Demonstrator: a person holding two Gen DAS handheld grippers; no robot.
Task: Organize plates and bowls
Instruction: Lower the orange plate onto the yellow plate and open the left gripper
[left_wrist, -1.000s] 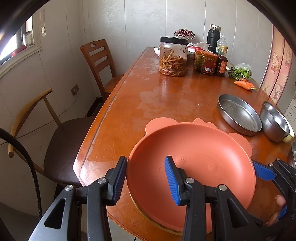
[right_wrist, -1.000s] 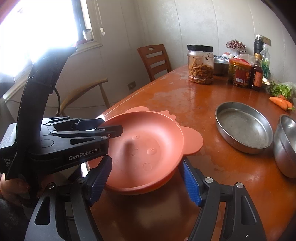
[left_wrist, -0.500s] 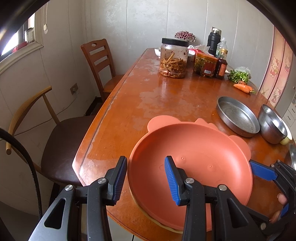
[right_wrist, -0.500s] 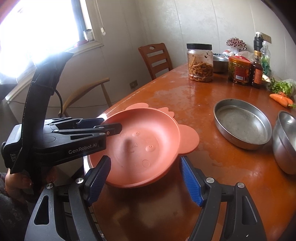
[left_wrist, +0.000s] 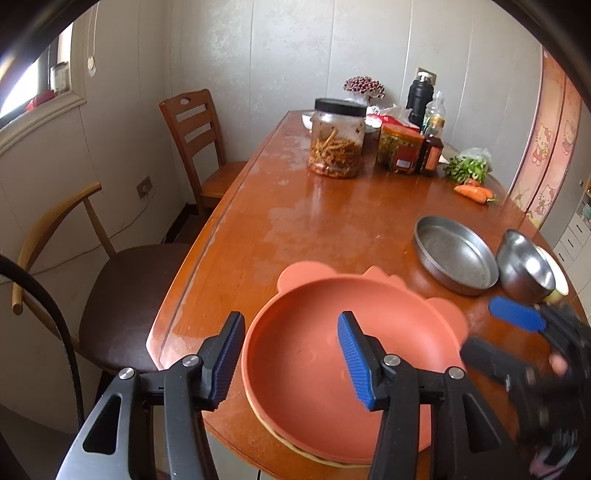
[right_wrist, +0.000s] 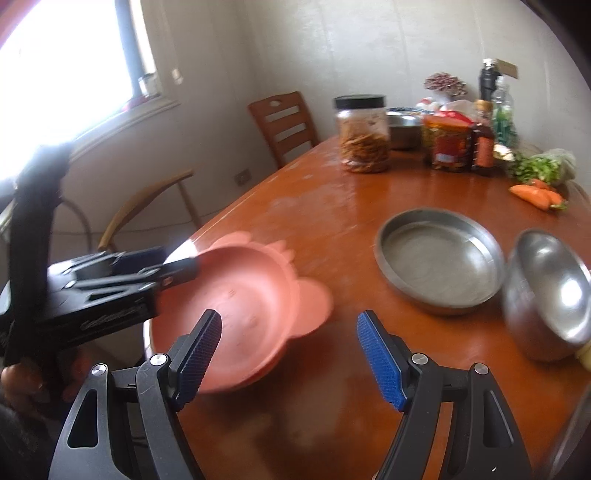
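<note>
A salmon-pink bear-eared plate (left_wrist: 332, 350) (right_wrist: 240, 314) rests on another plate near the table's front-left corner. My left gripper (left_wrist: 291, 358) is open, its fingers straddling the plate's near rim without gripping it; in the right wrist view it reaches over the plate's left rim. My right gripper (right_wrist: 290, 354) is open and empty, above the table just right of the pink plate; it shows blurred in the left wrist view (left_wrist: 517, 321). A shallow steel pan (left_wrist: 456, 254) (right_wrist: 439, 258) and a steel bowl (left_wrist: 524, 266) (right_wrist: 550, 291) sit to the right.
A big jar of pickles (left_wrist: 338, 138), a red-labelled jar (left_wrist: 400, 147), bottles (left_wrist: 430, 149), greens (left_wrist: 467, 166) and carrots (left_wrist: 474, 192) stand at the table's far end. Two chairs, one wooden (left_wrist: 195, 147) and one brown-cushioned (left_wrist: 129, 288), line the left side. The table edge (left_wrist: 177, 332) is close below my left gripper.
My right gripper has pulled away from the pink plate, moving right toward the steel pan and bowl. My left gripper has drawn back slightly; the plate stays on the table.
</note>
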